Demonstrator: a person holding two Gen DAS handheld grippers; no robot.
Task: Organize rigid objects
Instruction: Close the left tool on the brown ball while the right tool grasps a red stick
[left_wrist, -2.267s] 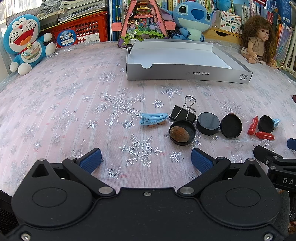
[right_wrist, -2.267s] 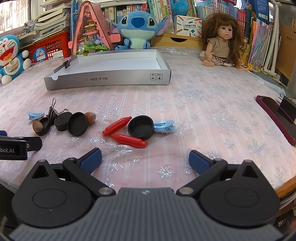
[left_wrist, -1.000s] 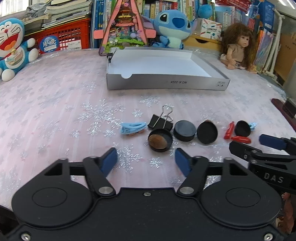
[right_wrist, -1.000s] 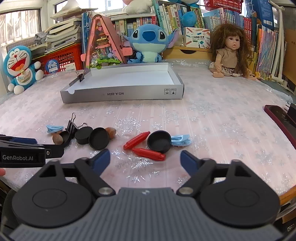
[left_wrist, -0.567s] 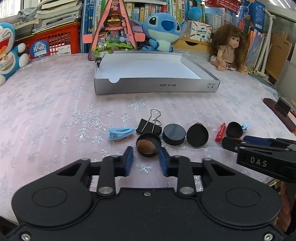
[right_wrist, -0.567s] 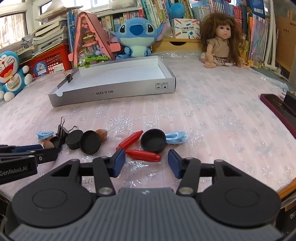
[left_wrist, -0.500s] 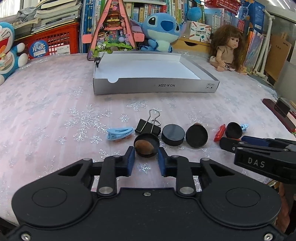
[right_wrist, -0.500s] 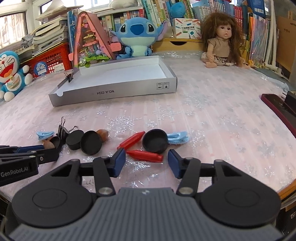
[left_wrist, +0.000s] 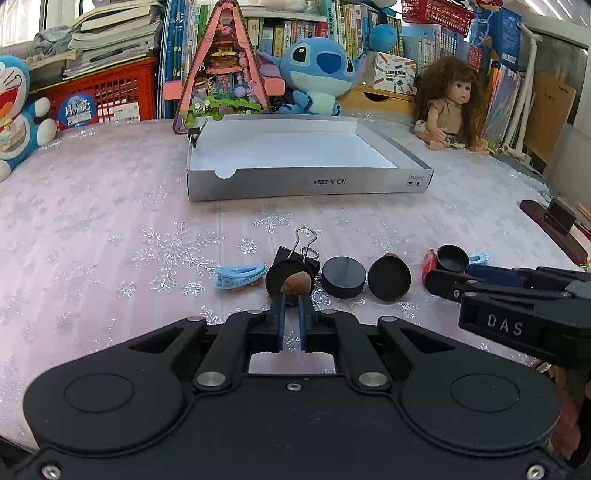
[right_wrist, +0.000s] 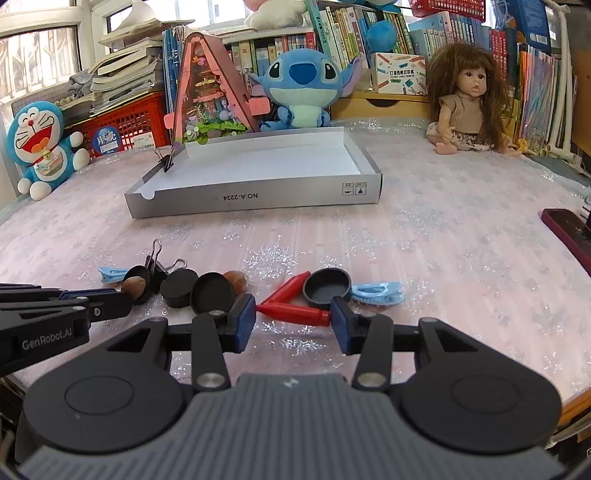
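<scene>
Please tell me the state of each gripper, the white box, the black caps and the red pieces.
left gripper: shut on the rim of a black cap with a brown nut in it.
right gripper: jaws closing around a red piece, pads not clearly pressing.
white box: open, nothing inside.
other black caps: on the table, untouched.

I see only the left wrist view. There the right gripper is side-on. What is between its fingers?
Observer: A red plastic crayon-shaped stick lies lengthwise between the closing pads of the right gripper.
Operator: Is there a second red stick?
Observer: Yes, a second red stick lies just behind, slanted, its far end beside the black round cup.
Operator: What hides behind the tilted black disc?
Observer: Behind the tilted black disc is a brown nut.
</scene>
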